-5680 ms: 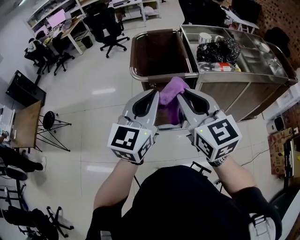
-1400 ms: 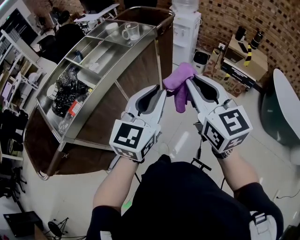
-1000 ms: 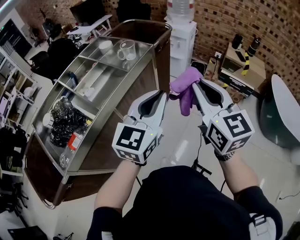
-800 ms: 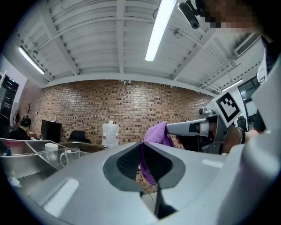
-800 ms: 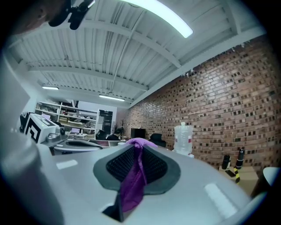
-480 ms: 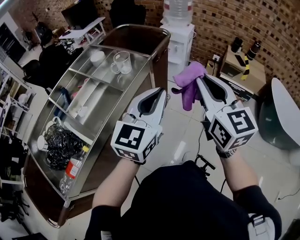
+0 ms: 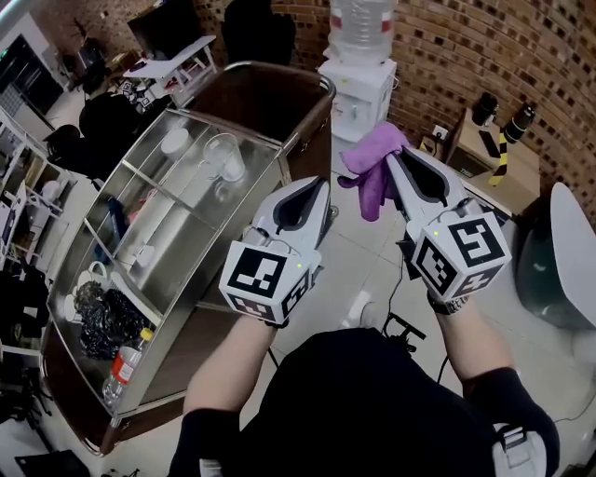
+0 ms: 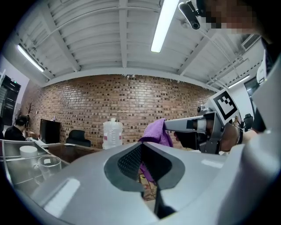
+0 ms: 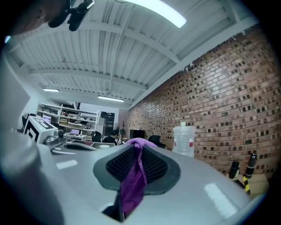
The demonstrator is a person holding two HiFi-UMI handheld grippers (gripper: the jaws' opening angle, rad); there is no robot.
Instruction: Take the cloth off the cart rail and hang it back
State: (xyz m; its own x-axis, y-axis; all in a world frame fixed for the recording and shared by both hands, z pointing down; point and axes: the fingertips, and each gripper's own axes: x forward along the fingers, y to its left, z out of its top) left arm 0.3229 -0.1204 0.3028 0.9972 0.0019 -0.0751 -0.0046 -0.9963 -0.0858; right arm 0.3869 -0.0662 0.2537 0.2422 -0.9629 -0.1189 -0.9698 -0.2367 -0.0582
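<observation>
**Cart, far left.** The cart [image 7: 182, 349] stands slantwise, its steel shelves holding a glass cup [image 7: 226, 155], a black bag [image 7: 101, 317] and a small bottle [image 7: 124, 365]. The rail [image 7: 298, 73] at its far end is bare.

**Left gripper.** The left gripper [image 7: 319, 184] is held level over the cart's near corner. Its jaws have just drawn together, and nothing is between them.

**Cloth.** The purple cloth [image 7: 371, 170] is off the rail and in the air, well apart from the cart, above the tiled floor. It hangs bunched from the tips of the right gripper, one fold drooping below.

**Right gripper.** The right gripper [image 7: 391, 155] is clamped narrowly on the cloth. In the right gripper view the fabric runs down between both ribbed pads [image 9: 151, 166].

**Step in hand.** The removal looks complete and the hanging-back has not begun. The next move probably calls for carrying the cloth over to the rail and spreading it, perhaps with the empty gripper taking a second corner. It should then be draped so both sides hang evenly before release. A bunched cloth could slide off.

**Writing.** Nothing can be read. The marker cubes [image 7: 264, 277] carry only black-and-white square patterns. The water bottle [image 7: 363, 26] shows a reddish band, too small to make out.
</observation>
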